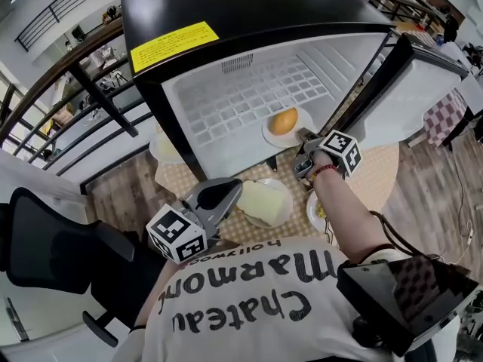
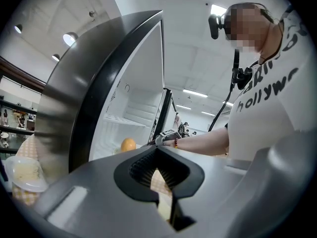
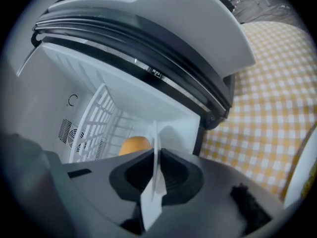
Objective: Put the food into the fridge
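Note:
A small black fridge (image 1: pixel 226 104) stands open on a yellow checked tablecloth (image 1: pixel 377 172). A round orange food (image 1: pixel 284 121) lies on a white plate (image 1: pixel 296 136) on the fridge's floor. My right gripper (image 1: pixel 306 157) is shut on that plate's near rim (image 3: pixel 154 180), and the orange food (image 3: pixel 134 145) shows just beyond the jaws. My left gripper (image 1: pixel 219 196) hovers over the table in front of the fridge with its jaws shut and nothing in them (image 2: pixel 161 175). Beside it sits a white plate with pale yellow food (image 1: pixel 264 202).
The fridge door (image 1: pixel 426 89) swings out to the right. A third plate (image 1: pixel 314 208) is partly hidden under my right forearm. Another plate (image 1: pixel 162 148) sits left of the fridge. A black office chair (image 1: pixel 45 247) stands at the left, with railings behind.

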Tool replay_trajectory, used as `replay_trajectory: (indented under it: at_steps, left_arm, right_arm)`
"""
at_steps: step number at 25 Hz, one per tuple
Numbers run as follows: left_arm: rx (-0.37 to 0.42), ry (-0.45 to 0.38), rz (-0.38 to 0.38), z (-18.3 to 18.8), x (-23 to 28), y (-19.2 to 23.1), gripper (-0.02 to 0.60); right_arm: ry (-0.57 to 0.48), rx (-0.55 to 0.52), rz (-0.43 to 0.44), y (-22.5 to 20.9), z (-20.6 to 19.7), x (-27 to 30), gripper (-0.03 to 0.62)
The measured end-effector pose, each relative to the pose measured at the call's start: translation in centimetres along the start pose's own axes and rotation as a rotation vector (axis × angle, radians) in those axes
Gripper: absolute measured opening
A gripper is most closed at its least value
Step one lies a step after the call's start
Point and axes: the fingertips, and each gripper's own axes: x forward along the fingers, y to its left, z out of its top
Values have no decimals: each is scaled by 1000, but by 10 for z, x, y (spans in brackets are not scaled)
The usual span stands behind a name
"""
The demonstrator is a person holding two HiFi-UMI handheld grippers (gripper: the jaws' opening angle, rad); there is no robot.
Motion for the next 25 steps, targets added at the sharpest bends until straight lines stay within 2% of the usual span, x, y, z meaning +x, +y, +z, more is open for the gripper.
replay_trajectory:
  at_steps: [3,9,25]
  left_arm:
    - [-5,1,7,-3,-3,1,5]
    - [-25,4,48,-10,-16,5,5]
    - [-49,1,90,-18,-32,23,5]
  right_arm:
    - [1,-37,-27,-2,4,5,31]
    - [-11,-176,-115,-6,9,11,31]
    - [-14,-499,-170,12,12,39,71]
